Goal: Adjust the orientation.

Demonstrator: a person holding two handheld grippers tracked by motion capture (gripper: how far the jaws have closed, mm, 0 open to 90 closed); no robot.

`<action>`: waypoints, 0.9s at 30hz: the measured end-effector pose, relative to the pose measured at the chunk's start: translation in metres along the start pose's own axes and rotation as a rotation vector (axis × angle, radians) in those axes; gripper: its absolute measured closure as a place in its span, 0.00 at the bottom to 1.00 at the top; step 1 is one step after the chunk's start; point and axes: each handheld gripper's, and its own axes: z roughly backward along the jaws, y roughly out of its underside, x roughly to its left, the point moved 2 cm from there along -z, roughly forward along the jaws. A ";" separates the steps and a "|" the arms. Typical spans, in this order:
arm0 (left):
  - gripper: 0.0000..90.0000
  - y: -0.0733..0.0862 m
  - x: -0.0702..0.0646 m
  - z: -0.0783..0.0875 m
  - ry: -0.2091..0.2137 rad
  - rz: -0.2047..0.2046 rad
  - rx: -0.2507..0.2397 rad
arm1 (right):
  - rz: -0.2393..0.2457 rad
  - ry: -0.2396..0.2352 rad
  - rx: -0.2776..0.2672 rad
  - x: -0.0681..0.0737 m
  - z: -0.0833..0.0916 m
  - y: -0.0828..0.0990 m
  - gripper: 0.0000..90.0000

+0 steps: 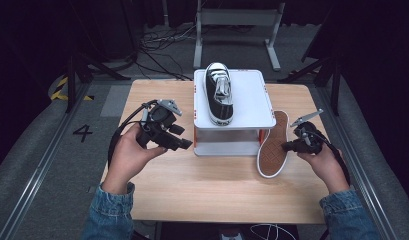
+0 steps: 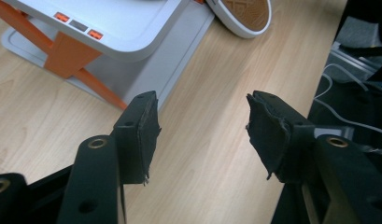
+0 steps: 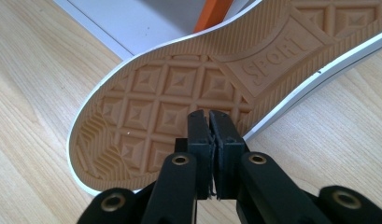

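While the left gripper (image 1: 184,144) waits wide open and empty just left of the stand (image 1: 252,95), the right gripper (image 1: 287,146), jaws closed with nothing visibly between them, touches the sole-up shoe (image 1: 273,145) leaning at its right; one shoe (image 1: 219,92) already sits on top, so likely half done

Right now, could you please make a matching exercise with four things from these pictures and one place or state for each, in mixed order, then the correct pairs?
Things:
1. black sneaker
2. second sneaker
3. left gripper
4. right gripper

Places or states:
A. jaws wide apart over bare table
B. upright on top of the white stand
C. jaws closed together, close to a brown sole
D. tipped with its sole showing, on the wooden table at the stand's right

Pairs: 1-B, 2-D, 3-A, 4-C
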 end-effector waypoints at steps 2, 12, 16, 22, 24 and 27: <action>0.47 0.001 0.000 -0.001 0.005 0.008 -0.001 | -0.001 -0.002 -0.001 -0.001 0.000 0.000 0.98; 0.48 0.011 0.006 -0.009 0.026 0.007 0.022 | -0.049 0.032 0.076 -0.013 -0.009 0.021 0.95; 0.48 0.013 0.008 -0.007 0.027 0.013 0.009 | -0.083 0.044 0.092 -0.021 -0.011 0.032 0.94; 0.48 0.014 0.008 -0.009 0.031 0.019 0.007 | -0.112 0.032 0.084 -0.027 -0.011 0.036 0.88; 0.48 0.014 0.007 -0.009 0.035 0.014 0.016 | -0.110 0.032 0.085 -0.026 -0.010 0.036 0.86; 0.48 0.015 0.007 -0.011 0.041 0.014 0.017 | -0.107 0.034 0.069 -0.025 -0.005 0.032 0.86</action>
